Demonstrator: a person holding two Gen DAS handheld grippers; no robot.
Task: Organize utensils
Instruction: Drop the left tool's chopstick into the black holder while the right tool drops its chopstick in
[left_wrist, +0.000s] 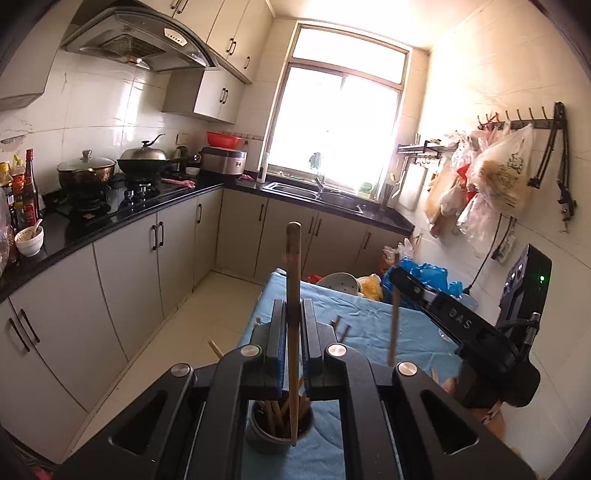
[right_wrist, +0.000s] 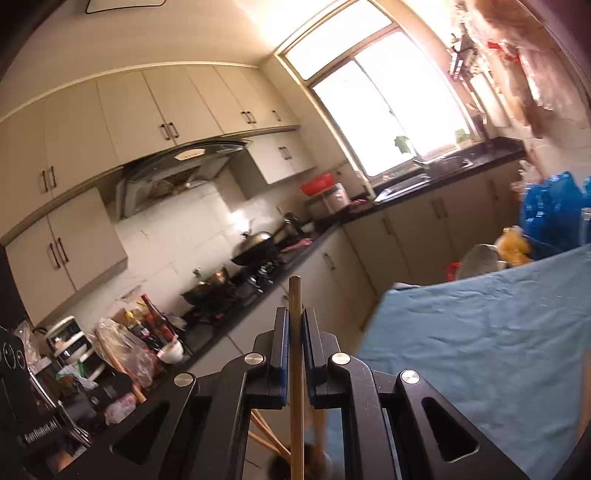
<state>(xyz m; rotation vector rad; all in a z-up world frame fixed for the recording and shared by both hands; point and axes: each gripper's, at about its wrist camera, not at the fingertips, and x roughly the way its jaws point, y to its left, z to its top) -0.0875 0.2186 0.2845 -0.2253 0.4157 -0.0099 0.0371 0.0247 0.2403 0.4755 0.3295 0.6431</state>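
2 chopsticks in play, 1 per gripper. Left gripper (left_wrist: 293, 332) is clamped on a wooden chopstick (left_wrist: 294, 280), which stands near upright between the blue pads, its top well above the fingertips and its lower end hanging just over the mouth of the grey holder cup (left_wrist: 279, 424) directly beneath the jaws. The cup already has a bundle of sticks in it and sits on the blue cloth (left_wrist: 354, 317). To drop cleanly: judge the tip centred over a gap in the bundle, lower until the tip is inside the rim, then part the pads; releasing from here risks a bounce off the other sticks. Beyond the left gripper and to its right, the right gripper (left_wrist: 397, 280) is likewise closed on a second chopstick (left_wrist: 394, 325), held upright above the cloth. Loose chopsticks (left_wrist: 345, 330) lie on the cloth just ahead of the left fingertips, not yet collected. Keep the right one clear until the left finishes.
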